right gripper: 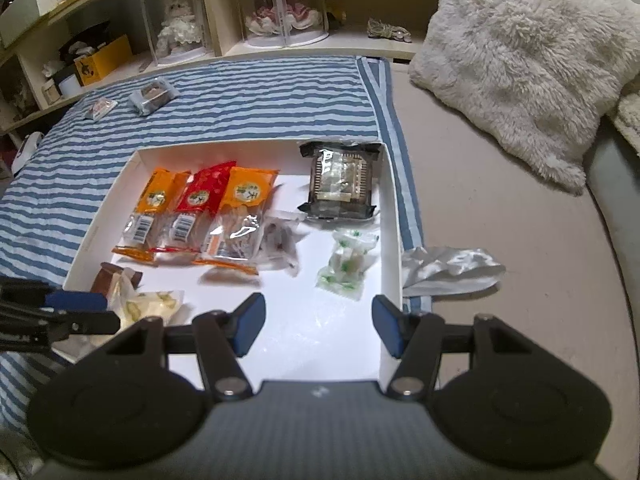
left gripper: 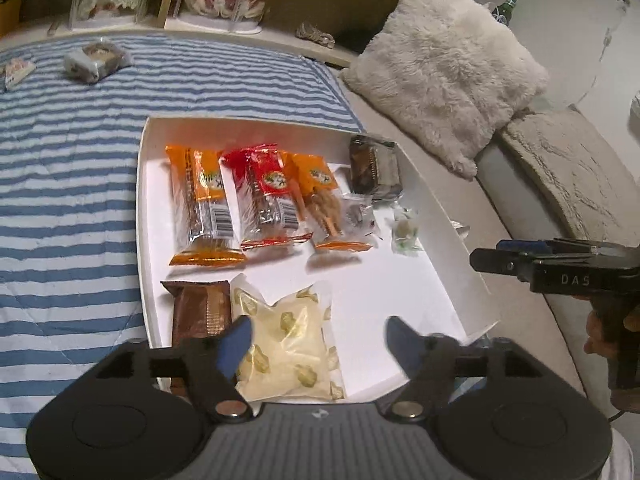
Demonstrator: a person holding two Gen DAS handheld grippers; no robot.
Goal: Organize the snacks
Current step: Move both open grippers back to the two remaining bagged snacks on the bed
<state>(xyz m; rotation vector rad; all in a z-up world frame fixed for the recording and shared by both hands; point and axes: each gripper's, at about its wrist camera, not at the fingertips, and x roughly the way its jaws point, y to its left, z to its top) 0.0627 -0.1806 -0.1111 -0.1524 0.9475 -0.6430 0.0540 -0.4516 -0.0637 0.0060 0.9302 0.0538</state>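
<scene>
The white box (right gripper: 390, 216) lay on the striped blanket (right gripper: 248, 92), its right wall near the blanket's edge. Inside it, three long packets lay side by side along the far left: an orange one (left gripper: 202, 204), a red one (left gripper: 266, 196) and a second orange one (left gripper: 324, 204). A small clear wrapper (right gripper: 280, 240) lay against the last. A dark square packet (right gripper: 340, 180) sat in the far right corner, with a green-and-white candy (right gripper: 346, 268) nearer, by the right wall. At the near left lay a brown bar (left gripper: 202, 312) and, touching it, a pale yellow pouch (left gripper: 288, 344). The left gripper (left gripper: 318, 340) hung over that pouch with fingers spread, holding nothing; whether the blue pads (left gripper: 236, 344) touched the pouch could not be told. The right gripper (right gripper: 318, 326) hovered over the bare near-right floor of the box, fingers likewise spread and empty, its right pad close to the box wall. Two snacks lay outside, well apart from the box on the far blanket: a grey-wrapped cake (right gripper: 154, 96) and a small white packet (right gripper: 101, 109). A crumpled silver wrapper (right gripper: 450, 270) lay just beside the box's right wall, and a fluffy pillow (right gripper: 528, 60) lay beyond.
</scene>
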